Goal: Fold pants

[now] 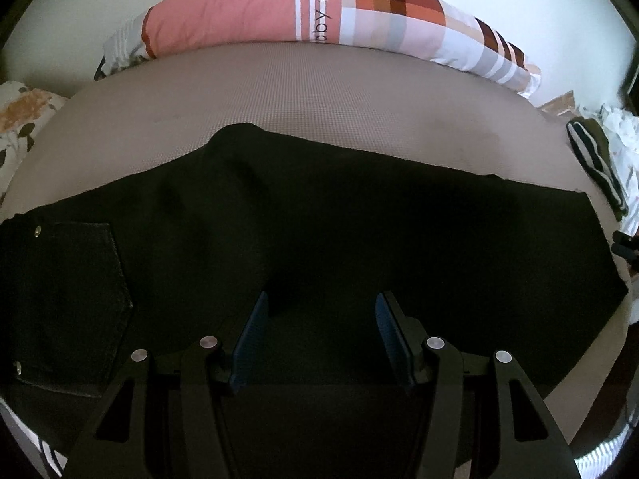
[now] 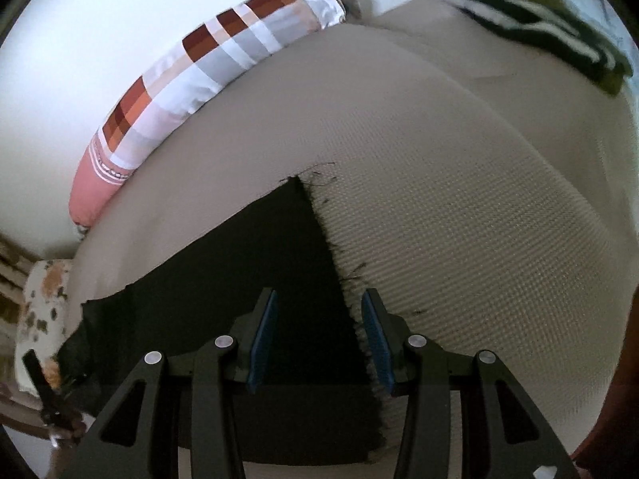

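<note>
Pants: black, lay spread flat across the beige bed, long way running left to right in the left wrist view.
Back pocket: faced up at the left end of the pants, with two metal rivets along its edge.
Hem: frayed, ran diagonally in the right wrist view, loose dark threads straggling onto the bed beside it.
Left claw: hung over the middle of the pants, fingers with blue pads standing apart, only flat black cloth seen between them, nothing pinched.
Right claw: straddled the frayed hem, one blue pad over black cloth, the other over bare bed; fingers apart, gripping nothing; contact with the cloth could not be told.
Bolster pillow: long, pink with a chequered brown, orange and grey section and lettering, lay along the far edge of the bed against a white wall.
Striped cloth: dark green with white stripes, bunched at the far corner of the bed, well apart from the pants.
Floral fabric: sat off the left end of the bed.
</note>
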Demonstrator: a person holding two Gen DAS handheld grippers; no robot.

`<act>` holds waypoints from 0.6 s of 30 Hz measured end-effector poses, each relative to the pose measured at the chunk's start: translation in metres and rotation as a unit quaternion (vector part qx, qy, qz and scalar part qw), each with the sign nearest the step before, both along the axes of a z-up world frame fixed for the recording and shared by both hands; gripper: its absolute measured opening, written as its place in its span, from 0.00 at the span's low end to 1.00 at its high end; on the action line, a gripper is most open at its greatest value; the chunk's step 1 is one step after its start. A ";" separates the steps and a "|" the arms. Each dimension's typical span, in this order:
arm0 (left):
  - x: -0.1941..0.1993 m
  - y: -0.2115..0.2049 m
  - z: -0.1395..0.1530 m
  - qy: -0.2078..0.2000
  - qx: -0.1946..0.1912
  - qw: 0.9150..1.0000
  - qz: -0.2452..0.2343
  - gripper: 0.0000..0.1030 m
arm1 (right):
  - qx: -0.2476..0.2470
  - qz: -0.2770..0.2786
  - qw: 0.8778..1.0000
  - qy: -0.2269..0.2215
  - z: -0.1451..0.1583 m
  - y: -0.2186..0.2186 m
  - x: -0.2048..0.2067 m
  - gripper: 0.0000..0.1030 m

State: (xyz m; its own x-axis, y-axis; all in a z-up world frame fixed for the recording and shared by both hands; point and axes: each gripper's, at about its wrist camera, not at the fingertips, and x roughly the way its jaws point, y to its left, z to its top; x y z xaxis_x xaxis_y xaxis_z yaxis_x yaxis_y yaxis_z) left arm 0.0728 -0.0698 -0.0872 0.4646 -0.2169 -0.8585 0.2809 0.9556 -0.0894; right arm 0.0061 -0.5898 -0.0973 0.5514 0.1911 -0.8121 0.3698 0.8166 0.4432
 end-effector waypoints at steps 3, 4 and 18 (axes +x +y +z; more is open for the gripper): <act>-0.001 -0.001 0.000 0.002 -0.002 1.000 0.001 0.56 | 0.052 0.018 0.998 0.005 -0.011 -0.013 0.004 0.40; -0.001 -0.001 0.000 0.004 -0.003 1.000 0.001 0.56 | 0.064 0.020 0.998 0.001 -0.012 -0.017 0.005 0.40; -0.001 -0.004 -0.002 -0.001 0.017 1.000 0.003 0.57 | 0.181 0.094 0.979 -0.023 -0.034 -0.023 0.046 0.22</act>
State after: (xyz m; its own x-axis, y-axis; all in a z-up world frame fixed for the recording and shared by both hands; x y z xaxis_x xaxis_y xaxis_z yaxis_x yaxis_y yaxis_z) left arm 0.0720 -0.0740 -0.0893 0.4676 -0.1838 -0.8646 0.2744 0.9600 -0.0556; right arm 0.0519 -0.6129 -0.1315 0.5128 0.5628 -0.6483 0.2014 0.6552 0.7281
